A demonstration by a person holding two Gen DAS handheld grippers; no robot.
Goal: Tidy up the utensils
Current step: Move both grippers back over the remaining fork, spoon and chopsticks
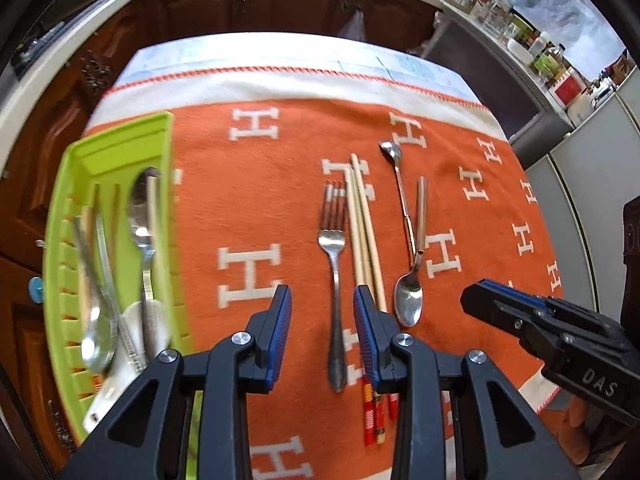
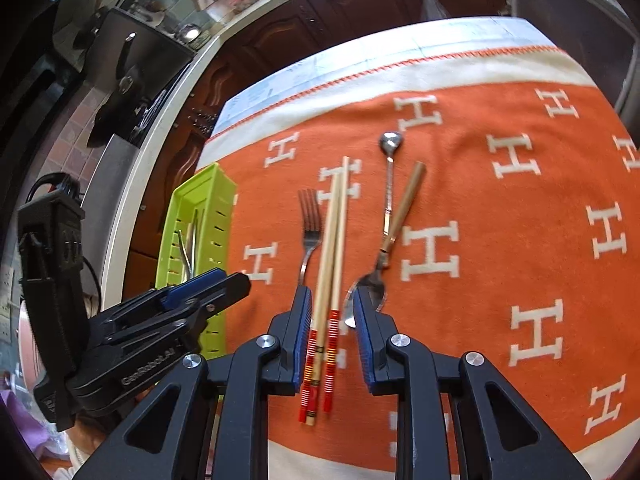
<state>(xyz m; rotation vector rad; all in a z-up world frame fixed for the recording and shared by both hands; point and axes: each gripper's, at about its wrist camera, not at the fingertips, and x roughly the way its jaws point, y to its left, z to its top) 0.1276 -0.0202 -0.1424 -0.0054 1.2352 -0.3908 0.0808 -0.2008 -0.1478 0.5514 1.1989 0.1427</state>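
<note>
My left gripper [image 1: 322, 320] blurs the green tray [image 1: 120, 148] at the table's left edge; my right gripper [image 2: 332, 324], fingers apart, straddles red-ended chopsticks [image 2: 332, 248]; left fingers likewise apart.

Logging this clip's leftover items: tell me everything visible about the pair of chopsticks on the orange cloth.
The chopsticks are two long, pale sticks that look like wood or bamboo, with red, white and yellow banded handle ends nearest the cameras. They lie flat and close together on the orange cloth, tips pointing away and nearly touching. The fork lies just left of them, a spoon to their right. The right tool is open, its fingers either side of the handle ends, not gripping them.
</note>
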